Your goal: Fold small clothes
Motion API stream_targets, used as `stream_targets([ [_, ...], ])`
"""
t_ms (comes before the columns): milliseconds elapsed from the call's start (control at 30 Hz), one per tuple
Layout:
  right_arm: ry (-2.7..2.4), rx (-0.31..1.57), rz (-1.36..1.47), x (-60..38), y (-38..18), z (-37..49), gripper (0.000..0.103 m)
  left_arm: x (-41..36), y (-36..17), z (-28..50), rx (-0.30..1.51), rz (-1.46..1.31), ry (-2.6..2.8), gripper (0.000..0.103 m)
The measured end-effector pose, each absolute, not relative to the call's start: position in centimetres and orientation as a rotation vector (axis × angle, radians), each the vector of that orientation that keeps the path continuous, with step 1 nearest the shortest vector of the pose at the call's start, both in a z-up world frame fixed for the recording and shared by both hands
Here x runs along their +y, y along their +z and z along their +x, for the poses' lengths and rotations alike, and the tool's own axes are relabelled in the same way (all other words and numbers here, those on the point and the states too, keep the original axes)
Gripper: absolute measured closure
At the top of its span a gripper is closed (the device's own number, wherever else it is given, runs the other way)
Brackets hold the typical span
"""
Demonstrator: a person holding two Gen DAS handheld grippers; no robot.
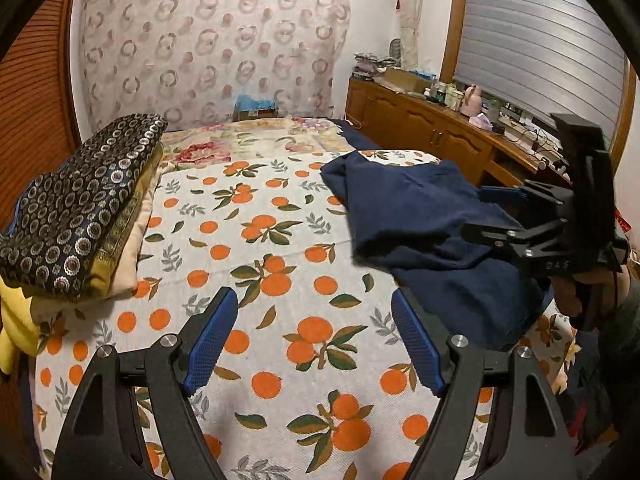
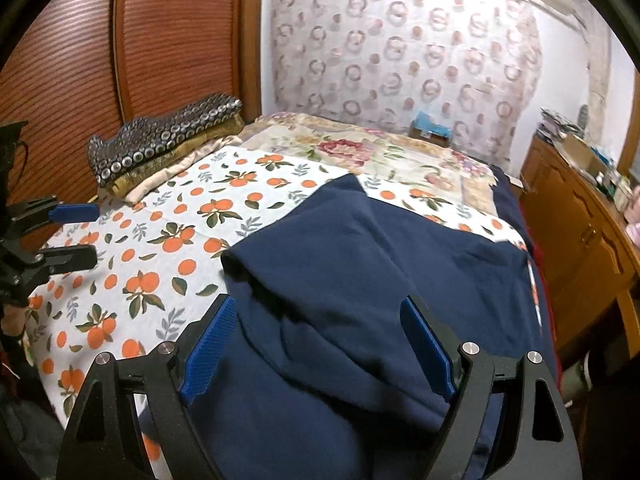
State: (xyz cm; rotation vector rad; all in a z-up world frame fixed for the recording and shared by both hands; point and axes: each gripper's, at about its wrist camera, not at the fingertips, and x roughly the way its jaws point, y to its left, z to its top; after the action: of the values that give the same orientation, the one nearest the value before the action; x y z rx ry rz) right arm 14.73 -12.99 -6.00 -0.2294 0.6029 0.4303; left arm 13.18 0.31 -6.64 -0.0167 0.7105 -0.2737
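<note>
Left tool [image 1: 314, 338]: black angular arms, blue ribbed pads, jaws standing wide apart with nothing between them; I see only the bedsheet [image 1: 256, 264] beneath it. Right tool [image 2: 320, 342]: same build, jaws likewise spread, poised over the garment with no cloth pinched that I can make out.

Item, navy garment [image 2: 360, 264]: soft, matte knit, rumpled into loose folds and ridges, lying on the right part of the bed, one pointed corner reaching toward the headboard end.

Item, bedsheet: white woven cotton printed with oranges and green leaves, lying flat. Beyond it I note a floral quilt [image 1: 248, 140] in cream and pink.

Item, folded stack [image 1: 80, 208] at the bed's left edge: dark shiny fabric with ring motifs on top, gold-trimmed and cream layers below, a yellow piece at the bottom.

Item, cardboard box [image 1: 256, 110] against the patterned curtain [image 1: 208, 40]: holds something blue and crumpled; I cannot tell what.

Item, wooden cabinet [image 1: 420, 120] at right: its top carries bottles, a carton and a pink vessel.
</note>
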Motion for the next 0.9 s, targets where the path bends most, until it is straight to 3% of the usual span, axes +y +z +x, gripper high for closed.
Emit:
stream_targets([
  [767,0.464,0.750,-0.473,-7.2,-7.9,19.8,0.018,1.2,-8.1,13.1,0.737,-0.054,-0.266,0.023],
  [867,0.445,0.726,-0.509,-6.9,-8.0,19.6,0.033,1.1,-8.0,13.1,0.737,-0.054,-0.272,0.023],
  [900,0.430,0.717,-0.514,-7.1,-7.9,19.4,0.047,1.0,-8.1,13.0,0.739,-0.053,-0.274,0.023],
])
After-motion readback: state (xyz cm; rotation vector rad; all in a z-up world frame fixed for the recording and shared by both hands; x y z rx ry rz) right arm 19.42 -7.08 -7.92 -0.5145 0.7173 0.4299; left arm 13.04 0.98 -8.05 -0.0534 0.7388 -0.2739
